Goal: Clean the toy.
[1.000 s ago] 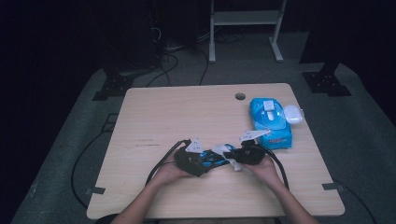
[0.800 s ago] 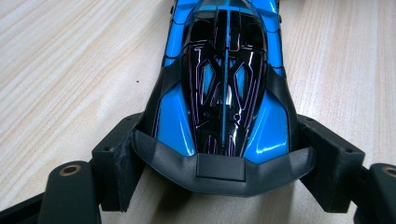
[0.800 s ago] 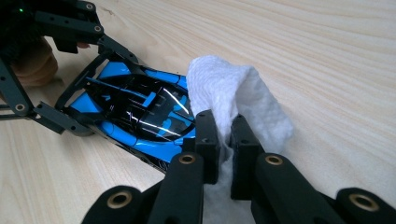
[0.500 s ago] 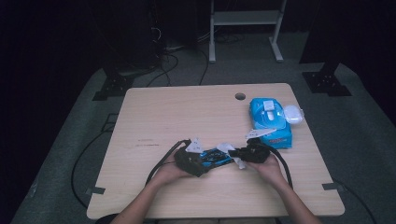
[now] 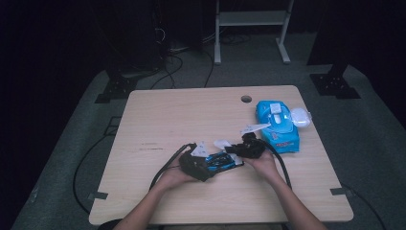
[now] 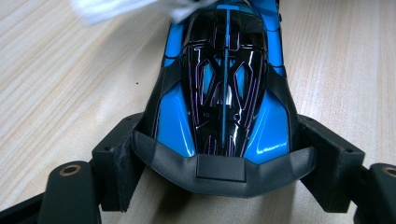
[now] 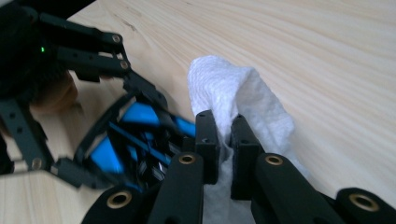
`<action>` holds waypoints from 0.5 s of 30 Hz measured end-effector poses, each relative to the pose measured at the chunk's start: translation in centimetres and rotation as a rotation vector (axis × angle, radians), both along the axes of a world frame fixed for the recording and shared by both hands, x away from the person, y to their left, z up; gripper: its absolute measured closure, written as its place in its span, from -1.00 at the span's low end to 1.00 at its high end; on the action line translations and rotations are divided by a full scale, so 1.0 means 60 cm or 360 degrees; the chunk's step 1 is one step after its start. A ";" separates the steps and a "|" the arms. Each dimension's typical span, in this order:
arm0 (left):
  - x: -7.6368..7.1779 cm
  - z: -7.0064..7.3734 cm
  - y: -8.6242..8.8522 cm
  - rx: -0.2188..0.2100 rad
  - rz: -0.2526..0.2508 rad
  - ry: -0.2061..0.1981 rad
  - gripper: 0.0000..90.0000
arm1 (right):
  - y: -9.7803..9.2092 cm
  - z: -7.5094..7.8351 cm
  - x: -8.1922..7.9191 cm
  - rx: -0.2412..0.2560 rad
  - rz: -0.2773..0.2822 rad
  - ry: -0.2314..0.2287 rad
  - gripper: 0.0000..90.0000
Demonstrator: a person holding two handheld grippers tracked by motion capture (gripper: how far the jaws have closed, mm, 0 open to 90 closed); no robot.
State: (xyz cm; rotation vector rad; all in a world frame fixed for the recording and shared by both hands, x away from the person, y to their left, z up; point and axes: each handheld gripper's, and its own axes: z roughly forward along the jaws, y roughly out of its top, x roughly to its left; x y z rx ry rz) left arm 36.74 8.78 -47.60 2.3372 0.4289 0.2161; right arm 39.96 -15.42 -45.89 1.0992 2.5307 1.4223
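work in hand: wiping a blue and black toy car [image 6: 224, 88] with a white wipe [image 7: 243, 100], one gripper holding, the other rubbing.
toy car: lying on the pale wooden surface [image 5: 191, 115] near the person's edge, between the two hands; in the high view it shows as a blue streak at [image 5: 221, 160].
left gripper [image 6: 224, 154]: jaws part open, closed in on the car's black rear end from both sides, so it is pinned in place; in the high view this gripper sits at [image 5: 196, 166].
right gripper [image 7: 223, 135]: jaws nearly together, pinching a fold of the wipe, which bulges up past the tips; in the high view it sits at [image 5: 249, 148].
what has just changed: over the last second the right gripper has slid left, from a spot nearer the blue wipe packet [image 5: 277, 125] to right up against the front of the car; the left gripper and the car have hardly moved.
what it means: the wipe now reaches the car's front, where a white edge shows at the top of the left gripper view [image 6: 135, 9]; a judgement only, but the rubbing stroke looks under way rather than finished.
next call: keep the hold firm while the wipe drags, or the car may skid.
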 end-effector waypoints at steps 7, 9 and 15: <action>0.000 -0.001 0.000 -0.0006 0.0000 0.0000 -0.48 | -0.035 -0.004 0.004 -0.0015 -0.0074 0.0014 0.87; -0.001 -0.001 0.001 -0.0002 0.0002 -0.0003 -0.48 | -0.058 -0.009 0.004 -0.0064 -0.0139 0.0029 0.87; -0.001 0.000 0.001 0.0002 0.0002 -0.0004 -0.48 | -0.082 -0.015 -0.026 -0.0026 -0.0138 0.0066 0.87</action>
